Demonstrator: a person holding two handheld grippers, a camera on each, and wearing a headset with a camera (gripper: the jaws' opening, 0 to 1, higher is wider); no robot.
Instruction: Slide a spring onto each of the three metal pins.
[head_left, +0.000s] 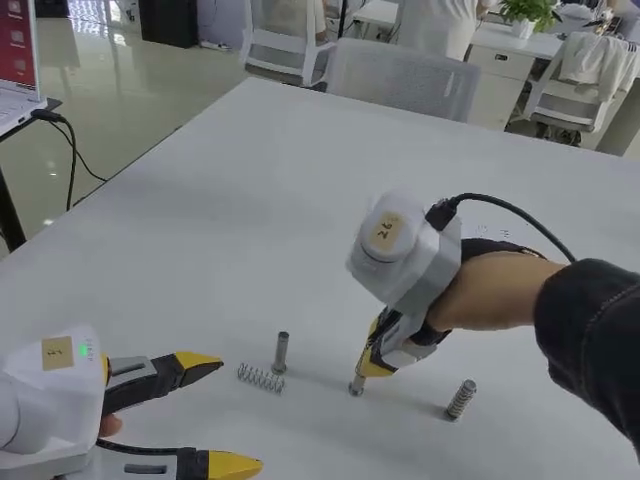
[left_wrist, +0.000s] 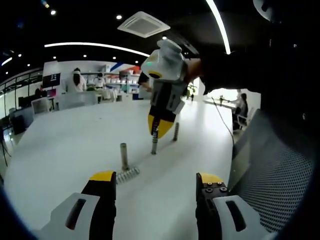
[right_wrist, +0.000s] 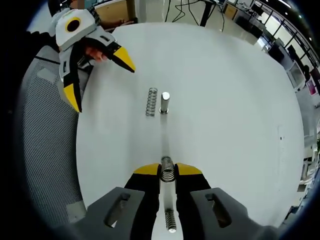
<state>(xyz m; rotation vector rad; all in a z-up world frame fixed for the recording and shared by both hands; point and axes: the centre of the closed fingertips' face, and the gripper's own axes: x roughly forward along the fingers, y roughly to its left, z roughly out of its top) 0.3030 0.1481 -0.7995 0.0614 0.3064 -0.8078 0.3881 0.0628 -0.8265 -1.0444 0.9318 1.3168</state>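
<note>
The right hand-held gripper (head_left: 367, 368) is clamped on a spring (right_wrist: 168, 174), upright over the middle pin (head_left: 356, 386), while the last spring (head_left: 260, 377) lies flat on the counter (head_left: 300, 200) just beside the bare pin (head_left: 282, 352), nearest the open left hand-held gripper (head_left: 240, 415).

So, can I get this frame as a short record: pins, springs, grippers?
left pin: upright, bare
loose spring: lying on table beside left pin
middle pin: under right gripper's tips
right gripper: shut on held spring
right pin: fitted spring around it
left gripper: open, holding nothing, near loose spring
progress: one pin of three fitted
</note>
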